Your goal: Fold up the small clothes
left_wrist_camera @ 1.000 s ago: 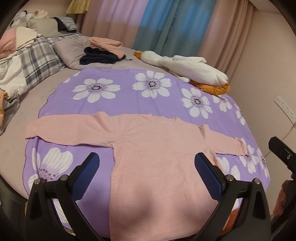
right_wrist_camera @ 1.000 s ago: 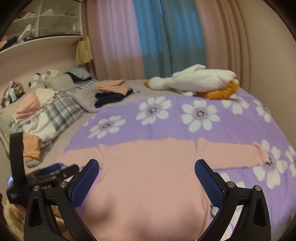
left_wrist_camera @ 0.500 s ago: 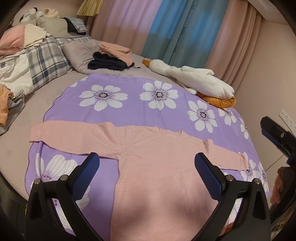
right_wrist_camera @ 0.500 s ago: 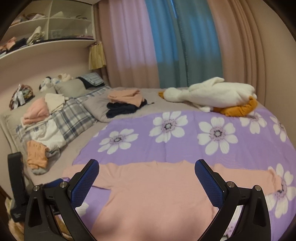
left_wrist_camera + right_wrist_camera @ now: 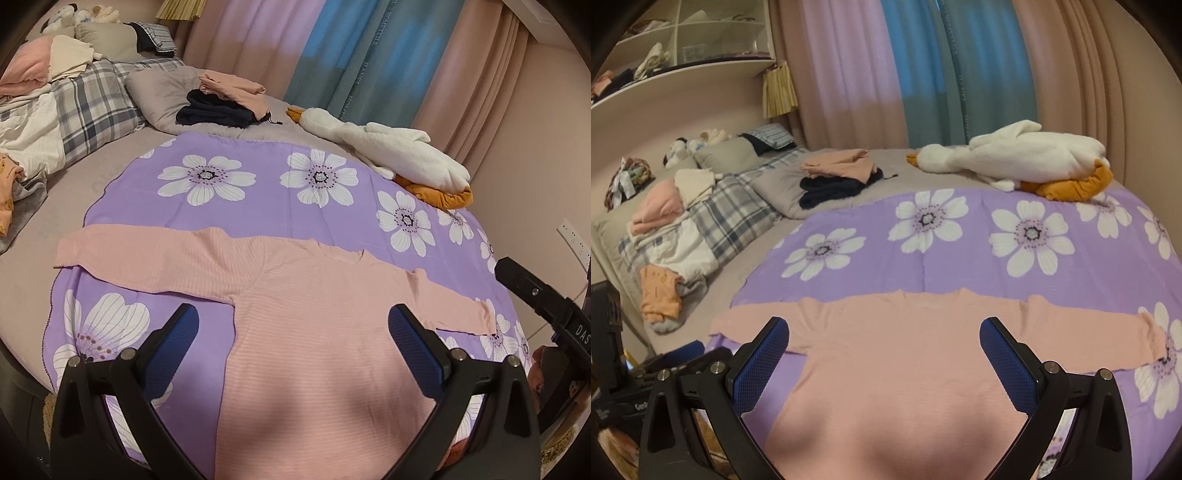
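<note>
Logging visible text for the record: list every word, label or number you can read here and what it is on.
"DAS": white letters on the right gripper body, cut off at the frame edge.
"Gen": partial white print on the left gripper body.
Vertical lettering down the blue curtain: too blurred to read.

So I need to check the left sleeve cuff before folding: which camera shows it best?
The left wrist view: the pink top's left cuff lies flat, fully visible past the purple cloth's edge. In the right wrist view that cuff sits low and foreshortened beside the tongs.
</note>
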Tool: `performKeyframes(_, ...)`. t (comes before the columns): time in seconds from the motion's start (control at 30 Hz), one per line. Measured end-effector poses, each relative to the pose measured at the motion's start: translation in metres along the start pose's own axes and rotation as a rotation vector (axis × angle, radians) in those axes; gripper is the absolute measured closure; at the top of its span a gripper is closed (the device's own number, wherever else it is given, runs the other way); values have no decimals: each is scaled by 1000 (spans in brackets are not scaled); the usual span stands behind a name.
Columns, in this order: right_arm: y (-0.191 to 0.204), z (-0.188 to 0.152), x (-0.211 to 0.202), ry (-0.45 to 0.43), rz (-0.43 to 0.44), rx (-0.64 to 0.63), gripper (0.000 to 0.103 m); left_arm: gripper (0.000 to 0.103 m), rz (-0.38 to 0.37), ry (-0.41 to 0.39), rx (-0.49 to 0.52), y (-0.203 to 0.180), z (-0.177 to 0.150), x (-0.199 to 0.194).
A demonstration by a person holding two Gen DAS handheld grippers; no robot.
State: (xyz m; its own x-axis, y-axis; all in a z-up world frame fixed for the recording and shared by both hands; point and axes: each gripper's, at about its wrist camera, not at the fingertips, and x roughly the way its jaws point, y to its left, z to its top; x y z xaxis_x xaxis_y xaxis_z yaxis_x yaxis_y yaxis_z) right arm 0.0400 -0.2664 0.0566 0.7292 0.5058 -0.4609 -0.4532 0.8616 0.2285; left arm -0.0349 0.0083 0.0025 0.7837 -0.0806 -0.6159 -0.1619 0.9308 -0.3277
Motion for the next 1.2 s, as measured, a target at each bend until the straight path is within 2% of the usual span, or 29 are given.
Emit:
performKeyframes(0.6,-23,-4,-4,-9,-48,57,0,1,-14,35,28,-16,-10,14)
performKeyframes(1.2,-39,-14,6,42,-74,86,0,1,-2,69,29,-17,-15,31)
